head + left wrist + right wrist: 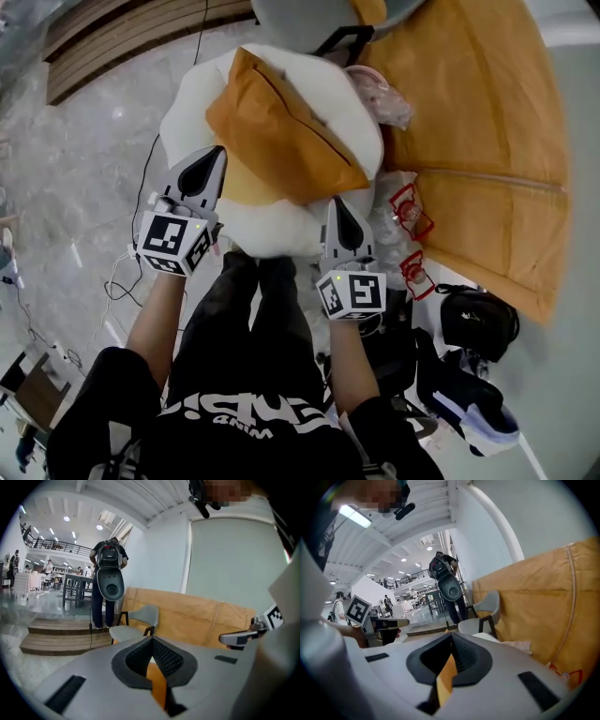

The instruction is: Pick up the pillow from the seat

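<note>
Your left gripper (217, 155) and right gripper (336, 202) are each clamped tight on the near edge of the orange pillow (281, 122). That pillow sits over the white seat (272, 230).

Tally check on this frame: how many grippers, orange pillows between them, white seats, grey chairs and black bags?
Grippers: 2, left gripper and right gripper, both shut on the pillow
Orange pillow: 1
White seat: 1
Grey chair: 1
Black bag: 1
Total: 6
</note>
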